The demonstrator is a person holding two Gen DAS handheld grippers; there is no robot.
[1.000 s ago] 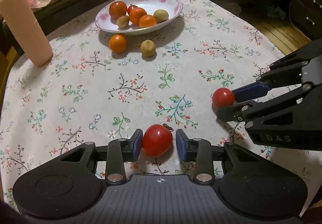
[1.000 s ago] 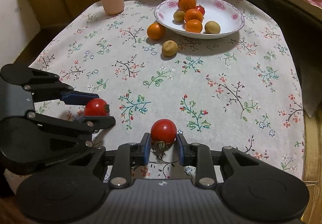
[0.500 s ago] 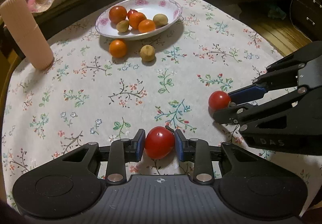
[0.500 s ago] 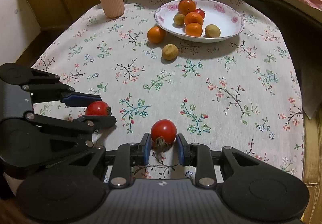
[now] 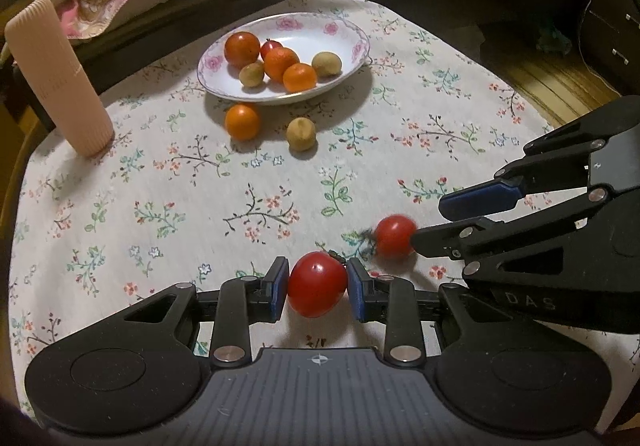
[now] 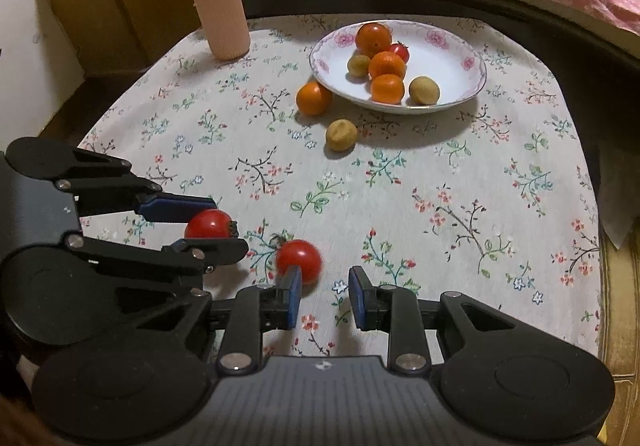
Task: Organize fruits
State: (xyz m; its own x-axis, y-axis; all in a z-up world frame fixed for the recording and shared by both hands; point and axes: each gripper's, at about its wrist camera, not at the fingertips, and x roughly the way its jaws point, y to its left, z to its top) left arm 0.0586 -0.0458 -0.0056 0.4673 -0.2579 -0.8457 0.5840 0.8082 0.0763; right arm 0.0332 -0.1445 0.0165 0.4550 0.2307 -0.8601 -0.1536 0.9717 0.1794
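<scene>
My left gripper (image 5: 317, 286) is shut on a red tomato (image 5: 317, 284), held just above the floral tablecloth. From the right wrist view that tomato (image 6: 208, 224) shows between the left gripper's (image 6: 228, 224) fingers. My right gripper (image 6: 326, 292) is open with nothing between its pads. A second, smaller tomato (image 6: 299, 260) lies blurred on the cloth just ahead of its left finger. In the left wrist view this tomato (image 5: 394, 236) sits off the tip of the right gripper (image 5: 430, 221). The white flowered plate (image 5: 280, 97) holds several fruits.
A loose orange (image 5: 242, 121) and a small tan fruit (image 5: 301, 133) lie on the cloth in front of the plate (image 6: 440, 49). A tall pink ribbed cylinder (image 5: 56, 77) stands at the table's far left. Pink bedding lies behind the table edge.
The right gripper opened and its small tomato slipped out to the left onto the cloth, still moving. The left gripper closed on its tomato, and both moved closer together.
</scene>
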